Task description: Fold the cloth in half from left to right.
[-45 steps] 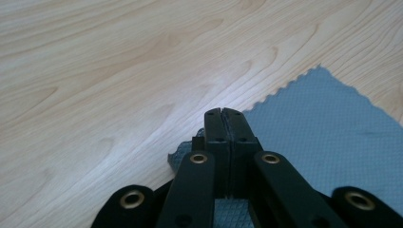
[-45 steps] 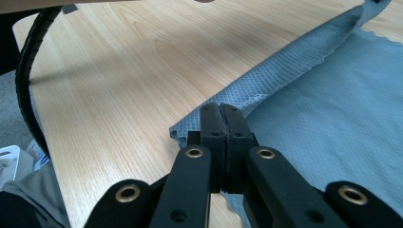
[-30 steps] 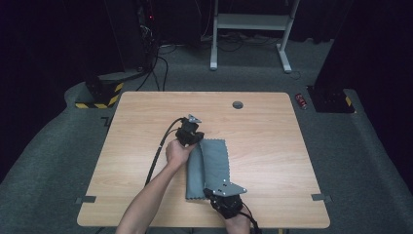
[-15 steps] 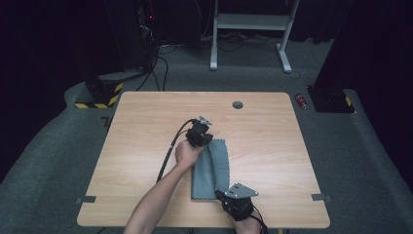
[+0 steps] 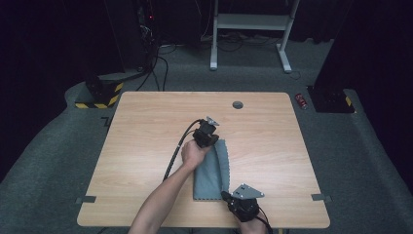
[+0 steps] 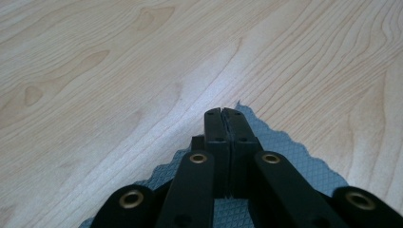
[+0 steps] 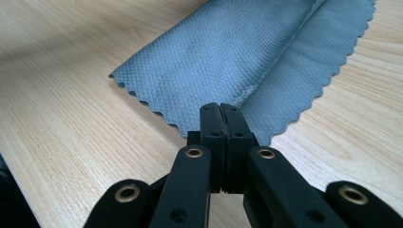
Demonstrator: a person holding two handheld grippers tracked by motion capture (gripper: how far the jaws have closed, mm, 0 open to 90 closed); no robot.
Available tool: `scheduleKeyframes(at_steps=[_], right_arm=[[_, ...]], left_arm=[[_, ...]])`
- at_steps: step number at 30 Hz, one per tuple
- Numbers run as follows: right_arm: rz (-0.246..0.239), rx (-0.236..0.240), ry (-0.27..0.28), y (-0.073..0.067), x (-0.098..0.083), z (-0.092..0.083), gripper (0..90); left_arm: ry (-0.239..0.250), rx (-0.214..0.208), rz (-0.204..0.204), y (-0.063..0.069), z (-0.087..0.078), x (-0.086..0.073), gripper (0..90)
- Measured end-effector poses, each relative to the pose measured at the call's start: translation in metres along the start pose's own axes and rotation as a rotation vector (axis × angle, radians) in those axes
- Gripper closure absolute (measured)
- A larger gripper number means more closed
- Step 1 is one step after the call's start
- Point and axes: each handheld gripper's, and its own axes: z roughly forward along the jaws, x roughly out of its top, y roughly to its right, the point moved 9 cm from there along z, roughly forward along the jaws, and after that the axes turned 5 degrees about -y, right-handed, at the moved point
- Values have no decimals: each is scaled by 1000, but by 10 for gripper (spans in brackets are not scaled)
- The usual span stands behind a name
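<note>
- Cloth handling first: the grey cloth point(image 5: 212, 170) looks thin, light and limp, with a fine textured weave and scalloped edges. I judge it will sag and slide on the smooth table point(image 5: 146, 146), so corners and hems are the places to take hold.
- Left gripper point(image 5: 208, 132) sits at the cloth's far end; in the left gripper view its jaws are pressed together at a far corner point(image 6: 285, 147). Whether fabric is caught between the tips I cannot tell.
- Cloth lies near the middle of the table, folded lengthwise into a narrow strip. Its long axis runs from the near edge away from the person.
- Right gripper point(image 5: 229, 197) is at the near end, jaws pressed together at the near hem point(image 7: 228, 107), where the folded layer meets the layer beneath it; it seems to pinch that edge.
</note>
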Motion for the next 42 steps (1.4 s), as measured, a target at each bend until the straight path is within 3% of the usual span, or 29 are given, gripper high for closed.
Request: scheduleKeyframes(at_steps=[10,16,19,22,28,34,42], right_arm=[[15,-11,-18,6,-7,-3,893],[23,-13,-37,9,-10,-1,886],[31,-14,-45,9,-12,-1,878],[32,-16,-52,10,-14,0,840],[49,-24,-33,19,-10,-8,765],[62,-28,-15,42,12,-6,768],[102,-72,-30,84,51,27,767]], left_arm=[[-19,-2,32,14,12,5,892],[-17,-6,25,14,17,6,865],[-13,-8,21,15,18,7,821],[-3,-7,24,15,14,8,704],[48,-9,1,8,-13,10,542],[85,15,-1,1,-43,-13,490],[88,41,-5,8,-65,-67,460]])
